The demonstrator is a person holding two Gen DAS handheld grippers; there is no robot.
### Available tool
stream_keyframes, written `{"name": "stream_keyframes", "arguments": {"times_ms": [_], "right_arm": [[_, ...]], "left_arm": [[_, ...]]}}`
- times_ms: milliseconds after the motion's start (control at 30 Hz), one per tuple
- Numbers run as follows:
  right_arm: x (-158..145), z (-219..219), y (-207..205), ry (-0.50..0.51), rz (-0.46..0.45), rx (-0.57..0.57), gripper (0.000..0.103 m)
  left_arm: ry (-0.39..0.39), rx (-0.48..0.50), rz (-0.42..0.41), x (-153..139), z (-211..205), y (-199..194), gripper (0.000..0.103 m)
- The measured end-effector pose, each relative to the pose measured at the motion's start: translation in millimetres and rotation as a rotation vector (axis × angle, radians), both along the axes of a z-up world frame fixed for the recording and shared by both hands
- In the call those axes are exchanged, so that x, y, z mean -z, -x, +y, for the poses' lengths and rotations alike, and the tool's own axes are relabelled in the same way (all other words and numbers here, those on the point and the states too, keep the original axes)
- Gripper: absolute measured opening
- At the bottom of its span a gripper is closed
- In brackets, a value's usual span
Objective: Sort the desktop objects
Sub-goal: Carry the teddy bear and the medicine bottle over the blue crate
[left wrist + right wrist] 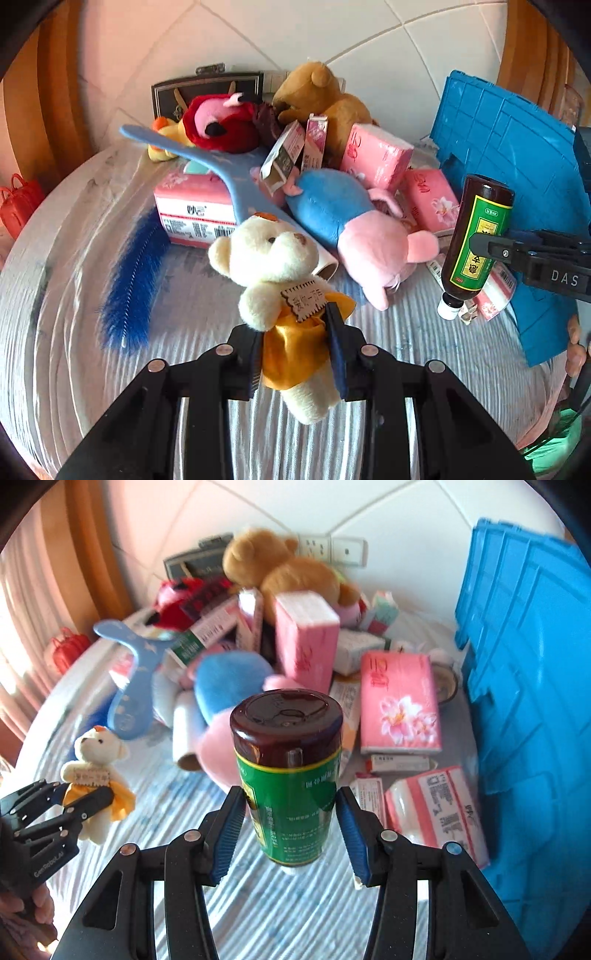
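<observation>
A small cream teddy bear [269, 258] in a yellow dress hangs above the striped cloth, and my left gripper [295, 332] is shut on its dress and body. The right wrist view shows the same bear [98, 753] at the lower left, with the left gripper [81, 801] on it. A brown bottle [291, 775] with a green label is held upside down, its white cap pointing down. My right gripper [290, 797] is shut on its sides. In the left wrist view the bottle [476, 236] hangs at the right, clear of the cloth, in the right gripper [487, 240].
A pile lies further back: a brown bear [321, 96], a red plush [221, 125], a blue and pink pig plush [351, 225], pink tissue packs [399, 705], small boxes and a light blue hanger [236, 173]. A blue brush [129, 280] lies left. A blue crate [532, 664] stands right.
</observation>
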State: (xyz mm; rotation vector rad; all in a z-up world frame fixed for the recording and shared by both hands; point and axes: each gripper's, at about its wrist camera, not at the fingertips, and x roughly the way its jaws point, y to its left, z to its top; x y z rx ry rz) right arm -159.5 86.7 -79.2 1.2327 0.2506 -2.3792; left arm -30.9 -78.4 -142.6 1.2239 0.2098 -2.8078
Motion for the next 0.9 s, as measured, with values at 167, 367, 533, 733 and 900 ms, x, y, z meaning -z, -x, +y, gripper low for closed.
{"name": "stream_keyframes", "arguments": {"times_ms": [167,367,533,733,900], "right_arm": [[-38,8,-19,0.038,0.094,-0.011,0.050],[-91,22,-34,0.091,0.206,-0.004,0.050],[-135,38,-46,0.110,0.305,0.018,0.050],[-180,66,-54,0.142,0.401,0.062,0.050],[-220,104,-65,0.178,0.503,0.131,0.050]], "left_arm": [[0.027,0.023,0.107,-45,10,-2,0.029],[0.055,0.071,0.203,-88,38,0,0.029],[0.070,0.117,0.264,-118,63,9,0.029],[0.080,0.172,0.350,-151,98,18,0.029],[0.085,0.225,0.411,-180,135,29,0.029]]}}
